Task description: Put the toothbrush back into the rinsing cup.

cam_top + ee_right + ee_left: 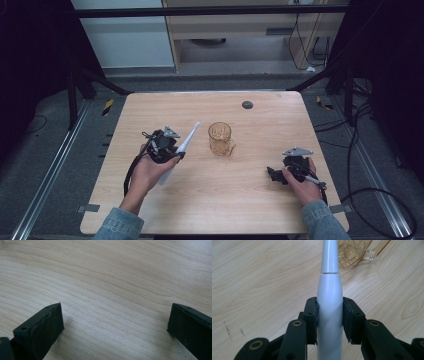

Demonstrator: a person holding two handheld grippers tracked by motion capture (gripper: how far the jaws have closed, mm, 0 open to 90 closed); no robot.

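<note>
i have the left gripper [176, 148] clamped on the white electric toothbrush [329, 302], both pads pressing its thick handle, the slim neck pointing far and right toward the amber glass mug [220, 138]. the brush is lifted off the wooden table [150, 110] and tilted, its head near the mug's left rim but not yet over the mouth. so the pickup looks done to me; what's left, i judge, is carrying the brush over the mug and lowering it in. my right gripper [278, 175] rests at the near right, jaws wide apart on nothing.
</note>
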